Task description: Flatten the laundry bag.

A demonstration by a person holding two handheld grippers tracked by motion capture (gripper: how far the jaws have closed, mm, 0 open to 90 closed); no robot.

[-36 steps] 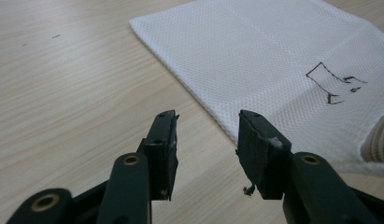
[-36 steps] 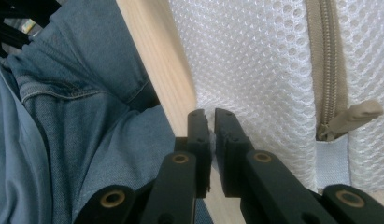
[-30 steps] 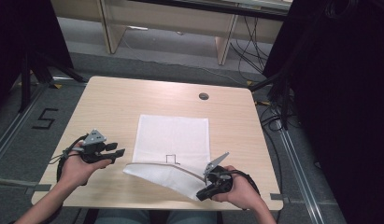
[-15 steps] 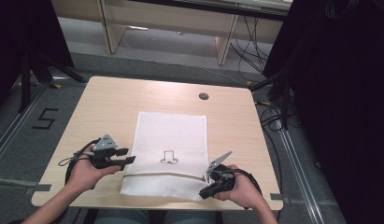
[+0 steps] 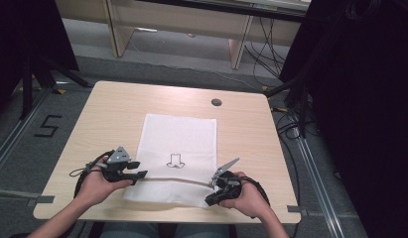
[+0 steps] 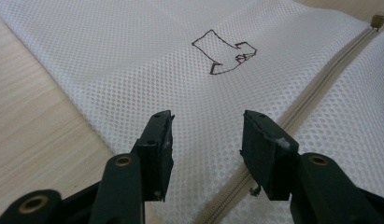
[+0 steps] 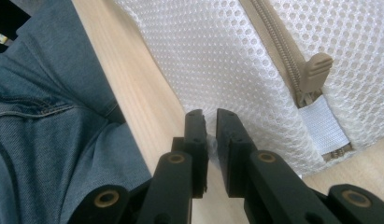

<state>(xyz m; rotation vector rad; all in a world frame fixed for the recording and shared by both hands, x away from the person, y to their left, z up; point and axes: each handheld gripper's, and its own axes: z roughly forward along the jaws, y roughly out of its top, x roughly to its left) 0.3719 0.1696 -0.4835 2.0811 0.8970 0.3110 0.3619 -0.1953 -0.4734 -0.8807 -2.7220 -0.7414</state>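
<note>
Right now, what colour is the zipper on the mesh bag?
Beige, on a white mesh bag. The zipper shows best in the right gripper view.

Lab — floor rails, loose cables

A pale wooden table stands on grey floor; black curtains hang right, wooden shelving behind.
</note>
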